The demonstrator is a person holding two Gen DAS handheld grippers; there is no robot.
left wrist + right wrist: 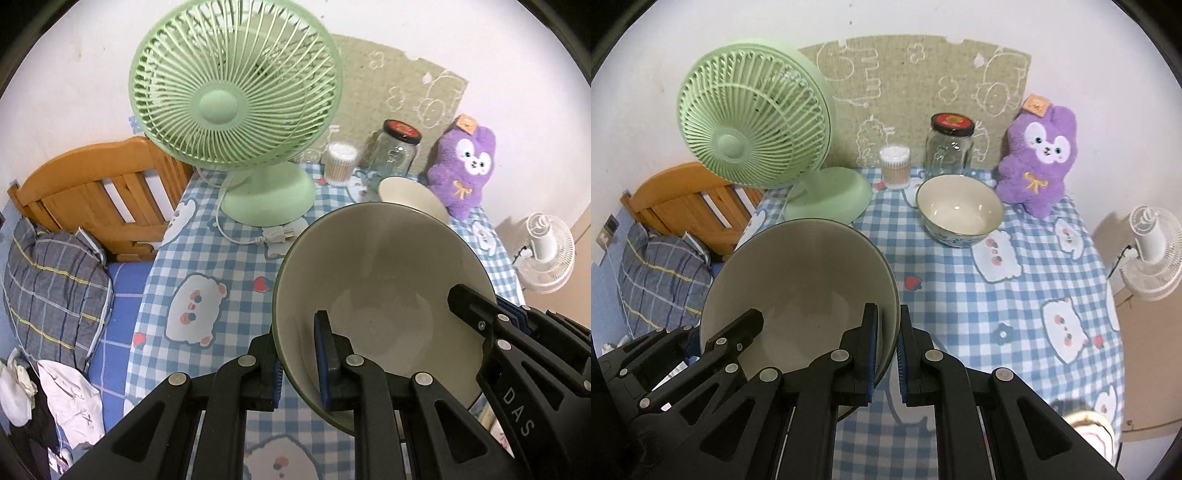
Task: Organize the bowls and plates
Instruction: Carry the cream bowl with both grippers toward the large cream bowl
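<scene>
The big bowl [380, 295] [801, 291] is held tilted above the near part of the table [1015, 288] [229, 258], its cream inside facing both cameras. Both grippers grip it at once. The left gripper [299, 365] [713, 343] has its jaws closed on the bowl's left rim, one finger inside the bowl and one outside against the dark wall. The right gripper [886, 358] [491, 325] clamps the opposite rim the same way, one blue pad inside and one outside.

Farther back on the table stands a small bowl [959, 209] [413, 197], upright, cream inside with a blue pattern outside; from the left wrist view the big bowl's rim hides part of it. Just behind the small bowl is a glass jar [949, 147] [395, 151] with a dark lid, and left of the jar a tub of cotton swabs [895, 166] [339, 162]. A purple plush [1038, 162] [461, 170] sits right of the small bowl, against the wall. A green fan [753, 133] [232, 92] stands at the table's back left, its plug [277, 234] lying on the checked cloth. Beyond the table's left edge is a wooden bed [99, 192] [683, 199] with a plaid pillow [55, 284] [661, 273]. A white fan [1152, 251] [546, 254] stands off to the right.
</scene>
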